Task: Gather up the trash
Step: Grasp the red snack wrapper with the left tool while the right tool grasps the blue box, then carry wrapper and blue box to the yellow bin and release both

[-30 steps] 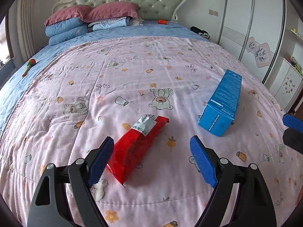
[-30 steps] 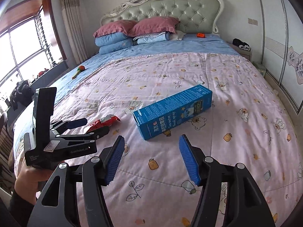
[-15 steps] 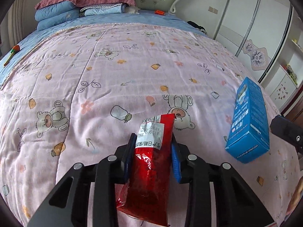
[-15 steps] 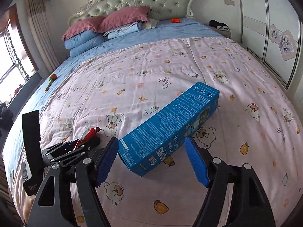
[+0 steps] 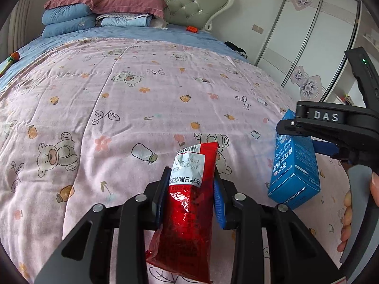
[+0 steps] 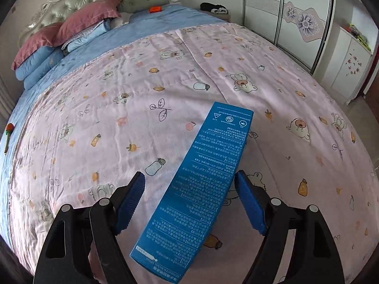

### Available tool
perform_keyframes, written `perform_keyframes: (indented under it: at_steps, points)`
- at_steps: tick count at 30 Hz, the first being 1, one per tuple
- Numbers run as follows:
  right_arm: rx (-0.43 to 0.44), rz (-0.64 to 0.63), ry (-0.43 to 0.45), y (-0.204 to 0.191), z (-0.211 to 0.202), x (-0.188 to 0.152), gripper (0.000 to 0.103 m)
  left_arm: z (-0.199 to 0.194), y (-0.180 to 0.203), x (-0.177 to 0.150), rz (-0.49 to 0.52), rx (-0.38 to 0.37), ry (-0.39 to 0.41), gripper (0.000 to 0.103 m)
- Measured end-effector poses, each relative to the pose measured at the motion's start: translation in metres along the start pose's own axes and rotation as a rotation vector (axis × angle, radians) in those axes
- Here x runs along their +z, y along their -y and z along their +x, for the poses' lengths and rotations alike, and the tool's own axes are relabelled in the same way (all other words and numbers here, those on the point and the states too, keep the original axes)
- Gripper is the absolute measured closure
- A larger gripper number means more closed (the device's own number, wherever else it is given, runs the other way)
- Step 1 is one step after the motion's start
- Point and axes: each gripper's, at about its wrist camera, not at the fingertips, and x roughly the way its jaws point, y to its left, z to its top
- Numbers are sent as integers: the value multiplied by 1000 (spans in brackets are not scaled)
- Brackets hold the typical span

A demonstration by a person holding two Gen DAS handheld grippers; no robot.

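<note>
- The left tool (image 5: 191, 193) is closed on a red snack wrapper (image 5: 189, 210), its blue pads pressing the crinkly film on both sides, just above the pink bear-print quilt (image 5: 123, 108) of the bed.
- Risk: the wrapper is slick and limp, so it may slide out of the pinch if lifted quickly.
- The right tool (image 6: 189, 200) has just been opening its jaws, which now stand wide on either side of a long blue carton (image 6: 201, 179) lying on the quilt; neither pad seems to touch it, though the right pad sits very close.
- Risk: the carton lies askew between the jaws, so closing may twist it or crush a corner of the thin card.
- Both tools point steeply down at the bed; a person's fingers (image 5: 347, 217) show at the right tool's handle.
</note>
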Motion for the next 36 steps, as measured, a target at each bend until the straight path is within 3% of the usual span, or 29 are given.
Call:
perform_keyframes:
  at_steps: [4, 6, 11, 17, 21, 24, 29, 36]
  points:
    - [-74, 42, -34, 3, 17, 2, 33, -1, 1, -1, 1, -13, -2, 70]
    - [-59, 56, -67, 8, 25, -2, 45, 0, 1, -2, 0, -12, -7, 70]
    - [39, -18, -66, 14, 25, -11, 53, 1, 10, -5, 23, -13, -17, 70]
    - [243, -190, -110, 27, 7, -32, 54, -7, 25, -14, 66, -5, -9, 70]
    - [332, -317, -155, 42, -9, -52, 55, -11, 31, -24, 71, -12, -40, 70]
    - [365, -416, -170, 56, -26, -69, 55, -16, 38, -36, 83, -19, -73, 70]
    - [388, -557, -169, 85, -55, -102, 55, -47, 58, -59, 109, -2, -60, 70]
    - [400, -685, -106, 140, -102, -139, 55, -79, 129, -109, 213, -21, -113, 70]
